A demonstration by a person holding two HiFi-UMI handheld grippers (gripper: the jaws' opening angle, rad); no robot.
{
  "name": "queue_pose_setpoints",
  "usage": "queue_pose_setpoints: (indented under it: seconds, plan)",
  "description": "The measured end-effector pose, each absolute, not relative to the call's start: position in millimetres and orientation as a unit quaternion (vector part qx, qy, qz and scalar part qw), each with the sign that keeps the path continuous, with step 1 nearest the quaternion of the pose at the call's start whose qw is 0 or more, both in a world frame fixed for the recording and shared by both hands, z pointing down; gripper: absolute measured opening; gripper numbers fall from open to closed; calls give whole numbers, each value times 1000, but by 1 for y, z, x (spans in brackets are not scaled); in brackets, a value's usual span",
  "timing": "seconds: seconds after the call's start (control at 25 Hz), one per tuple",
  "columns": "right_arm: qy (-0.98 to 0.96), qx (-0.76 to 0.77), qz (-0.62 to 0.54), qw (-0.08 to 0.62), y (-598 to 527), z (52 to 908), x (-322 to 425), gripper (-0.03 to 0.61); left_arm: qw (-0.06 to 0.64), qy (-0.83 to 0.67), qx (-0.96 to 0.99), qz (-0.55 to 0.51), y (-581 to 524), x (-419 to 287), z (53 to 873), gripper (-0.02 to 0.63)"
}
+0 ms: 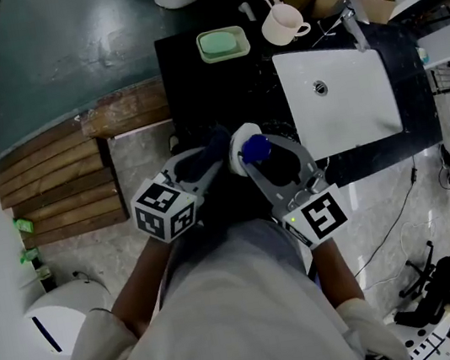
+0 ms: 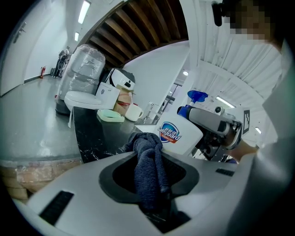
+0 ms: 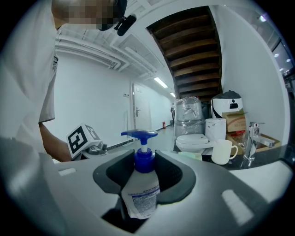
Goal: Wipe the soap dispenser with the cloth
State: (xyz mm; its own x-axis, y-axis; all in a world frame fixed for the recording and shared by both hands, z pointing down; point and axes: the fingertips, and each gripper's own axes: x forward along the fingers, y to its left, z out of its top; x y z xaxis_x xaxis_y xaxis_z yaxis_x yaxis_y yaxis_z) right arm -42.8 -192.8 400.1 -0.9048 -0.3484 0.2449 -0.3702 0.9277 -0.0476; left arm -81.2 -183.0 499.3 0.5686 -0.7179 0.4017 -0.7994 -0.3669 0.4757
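The white soap dispenser [image 3: 140, 191] with a blue pump is held upright; the bunched dark-blue cloth [image 2: 150, 168] rests against its labelled side.

Soap dispenser [image 2: 185, 139]: in the left gripper view you can read the brand "Safeguard" on the blue-and-red shield logo [image 2: 169, 132] on its white body. Back label [image 3: 143, 199], right gripper view: fine print, too small for you to read.

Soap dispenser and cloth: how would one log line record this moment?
left gripper: shut on cloth | right gripper: shut on soap dispenser | cloth: at soap dispenser's side
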Motion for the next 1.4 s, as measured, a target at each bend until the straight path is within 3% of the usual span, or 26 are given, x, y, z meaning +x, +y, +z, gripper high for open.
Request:
queue_pose_setpoints:
  seconds: [1.4]
  plan:
    - [-975,183,50,112,-194,400,-41,133,293,-455,841,22,-179,-78,447,114]
